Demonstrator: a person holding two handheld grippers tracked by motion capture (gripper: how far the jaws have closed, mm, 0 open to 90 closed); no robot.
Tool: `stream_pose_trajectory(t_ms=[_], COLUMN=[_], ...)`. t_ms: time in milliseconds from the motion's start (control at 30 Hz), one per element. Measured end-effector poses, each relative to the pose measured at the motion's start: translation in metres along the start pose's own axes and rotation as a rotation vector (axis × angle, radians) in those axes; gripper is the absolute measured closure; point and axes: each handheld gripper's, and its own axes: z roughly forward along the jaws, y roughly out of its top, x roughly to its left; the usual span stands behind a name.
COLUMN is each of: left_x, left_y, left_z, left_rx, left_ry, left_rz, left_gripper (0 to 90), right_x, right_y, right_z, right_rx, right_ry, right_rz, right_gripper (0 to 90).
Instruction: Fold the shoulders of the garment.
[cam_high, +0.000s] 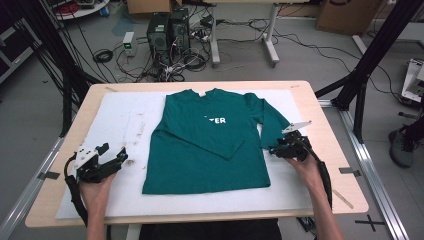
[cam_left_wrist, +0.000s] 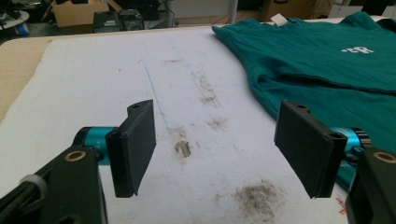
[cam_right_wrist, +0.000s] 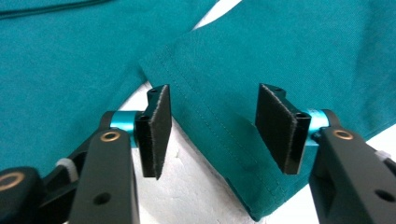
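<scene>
- Green long-sleeve shirt (cam_high: 207, 142) is laid flat mid-table on the white mat (cam_high: 120, 112); one sleeve looks folded across the front already, the right sleeve isn't.
- Right gripper (cam_high: 285, 148) is parked over that cuff (cam_right_wrist: 243, 154), jaws half open, nothing pinched.
- Left gripper (cam_high: 102, 162) is kept wide open, empty, near-left.
- Nothing's blocking; just stains on the mat.

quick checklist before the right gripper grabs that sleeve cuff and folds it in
1. Right gripper jaws open: ok, pads apart with nothing pinched.
2. Sleeve cuff lined up between the jaws: ok, the hem runs through the gap, lying below the pads.
3. Green shirt lying flat on the white mat: ok, front up; the other sleeve is already folded across the body.
4. Left gripper clear of the fabric: ok, open over bare, stained mat beside the shirt's edge.
5. Single layer under the cuff: cannot tell.
</scene>
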Motion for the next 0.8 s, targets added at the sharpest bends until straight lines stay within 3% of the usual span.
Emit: stream_pose_trajectory(t_ms=[167, 267, 367, 400, 433, 467, 500, 600, 633, 667, 700, 733, 800], left_x=[-0.001, -0.002, -0.002, -0.002, -0.002, -0.002, -0.002, -0.002, -0.002, -0.002, -0.002, -0.002, -0.002], left_y=[0.000, 0.000, 0.000, 0.000, 0.000, 0.000, 0.000, 0.000, 0.000, 0.000, 0.000, 0.000, 0.000], left_z=[0.001, 0.001, 0.001, 0.001, 0.001, 0.001, 0.001, 0.001, 0.001, 0.001, 0.001, 0.001, 0.001], left_rx=[0.008, 0.013, 0.012, 0.013, 0.013, 0.011, 0.011, 0.010, 0.010, 0.009, 0.009, 0.010, 0.011], left_ry=[0.002, 0.005, 0.001, 0.001, 0.001, 0.000, 0.000, -0.002, -0.002, -0.001, -0.001, 0.000, 0.000], left_rz=[0.009, 0.014, 0.018, 0.018, 0.018, 0.016, 0.016, 0.019, 0.019, 0.017, 0.017, 0.017, 0.018], left_gripper=[29.8, 30.0, 30.0, 30.1, 30.1, 30.0, 30.1, 30.0, 30.1, 30.0, 30.0, 30.0, 30.0], right_x=[0.001, 0.003, 0.005, 0.007, 0.007, 0.008, 0.008, 0.002, 0.002, -0.001, -0.001, -0.002, -0.002], right_y=[0.000, 0.001, 0.002, 0.002, 0.002, 0.003, 0.003, 0.002, 0.002, 0.001, 0.001, 0.002, 0.002], right_z=[0.002, 0.001, 0.002, 0.002, 0.002, 0.003, 0.003, 0.002, 0.002, -0.003, -0.003, -0.009, -0.013], right_rx=[0.011, 0.012, 0.011, 0.009, 0.009, 0.007, 0.007, -0.005, -0.005, -0.032, -0.032, -0.079, -0.100], right_ry=[-0.013, -0.028, -0.028, -0.038, -0.038, -0.069, -0.069, -0.053, -0.053, -0.051, -0.051, -0.055, -0.049], right_rz=[-0.017, -0.025, -0.042, -0.047, -0.047, -0.043, -0.043, 0.019, 0.019, 0.050, 0.050, 0.072, 0.090], right_gripper=[51.6, 65.0, 71.5, 79.4, 79.4, 86.1, 86.1, 87.2, 87.2, 87.3, 87.3, 87.3, 87.3])
